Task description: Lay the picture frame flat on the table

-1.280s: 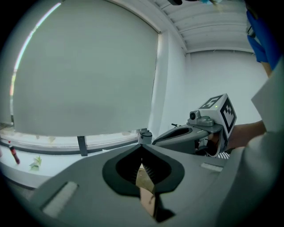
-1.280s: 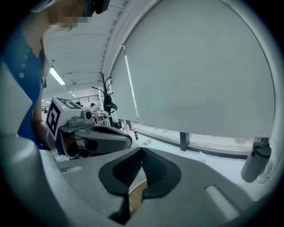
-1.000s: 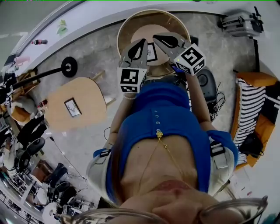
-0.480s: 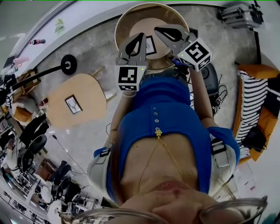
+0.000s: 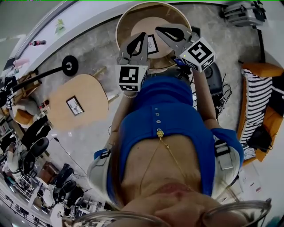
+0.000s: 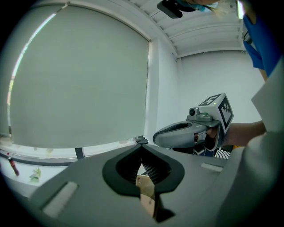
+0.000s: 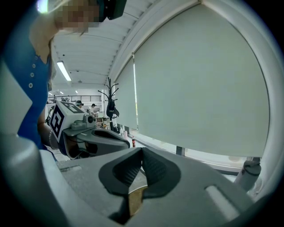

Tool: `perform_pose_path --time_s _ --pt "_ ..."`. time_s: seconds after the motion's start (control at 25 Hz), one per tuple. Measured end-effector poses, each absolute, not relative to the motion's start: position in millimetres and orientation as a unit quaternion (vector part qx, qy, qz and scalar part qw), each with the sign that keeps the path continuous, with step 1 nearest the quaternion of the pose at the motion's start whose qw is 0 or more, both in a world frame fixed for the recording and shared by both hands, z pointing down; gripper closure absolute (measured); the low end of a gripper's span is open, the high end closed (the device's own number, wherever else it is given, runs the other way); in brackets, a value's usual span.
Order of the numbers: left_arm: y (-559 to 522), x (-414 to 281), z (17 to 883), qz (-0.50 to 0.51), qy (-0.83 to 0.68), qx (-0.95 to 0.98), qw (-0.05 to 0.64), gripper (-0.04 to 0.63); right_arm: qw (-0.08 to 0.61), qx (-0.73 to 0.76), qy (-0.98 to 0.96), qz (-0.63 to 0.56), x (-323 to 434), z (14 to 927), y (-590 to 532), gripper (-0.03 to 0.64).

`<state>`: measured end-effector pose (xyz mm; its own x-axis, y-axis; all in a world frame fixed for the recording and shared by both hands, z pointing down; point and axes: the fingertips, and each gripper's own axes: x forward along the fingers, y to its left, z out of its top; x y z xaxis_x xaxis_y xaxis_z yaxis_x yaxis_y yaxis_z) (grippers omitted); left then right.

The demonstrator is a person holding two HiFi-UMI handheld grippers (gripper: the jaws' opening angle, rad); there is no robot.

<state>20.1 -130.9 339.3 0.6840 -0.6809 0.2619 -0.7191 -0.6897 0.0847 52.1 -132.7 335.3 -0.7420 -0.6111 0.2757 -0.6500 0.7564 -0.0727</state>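
Observation:
In the head view a small dark-edged picture frame [image 5: 153,45] rests on the round wooden table [image 5: 133,15], its face toward the camera; I cannot tell whether it lies flat. My left gripper [image 5: 144,35] hovers just left of the frame and my right gripper [image 5: 159,30] just right of it. Both are above the tabletop, shut and empty. In the left gripper view the left gripper [image 6: 141,142] has its pads together, with the right gripper's body [image 6: 186,132] beside it. The right gripper view shows the right gripper [image 7: 142,151] equally shut, next to the left gripper's body [image 7: 91,133].
A second light wooden table [image 5: 88,95] at the left carries another small frame [image 5: 74,105]. A black lamp base [image 5: 69,66] stands behind it. A black bag [image 5: 211,82] and an orange seat with a striped cushion [image 5: 255,104] lie at the right, a grey case [image 5: 242,13] far right.
Both grippers have drifted slightly toward the top of the head view, staying on either side of the frame. Their jaws stay shut and nothing was picked up.

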Motion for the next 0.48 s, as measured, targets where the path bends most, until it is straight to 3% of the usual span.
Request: perform_pose_path --time_s 0.48 --pt "-127.7 27.1 340.0 0.107 -0.375 0.916 0.091 0.598 0.115 0.342 -0.929 0.081 56.5 331.9 -129.4 0.615"
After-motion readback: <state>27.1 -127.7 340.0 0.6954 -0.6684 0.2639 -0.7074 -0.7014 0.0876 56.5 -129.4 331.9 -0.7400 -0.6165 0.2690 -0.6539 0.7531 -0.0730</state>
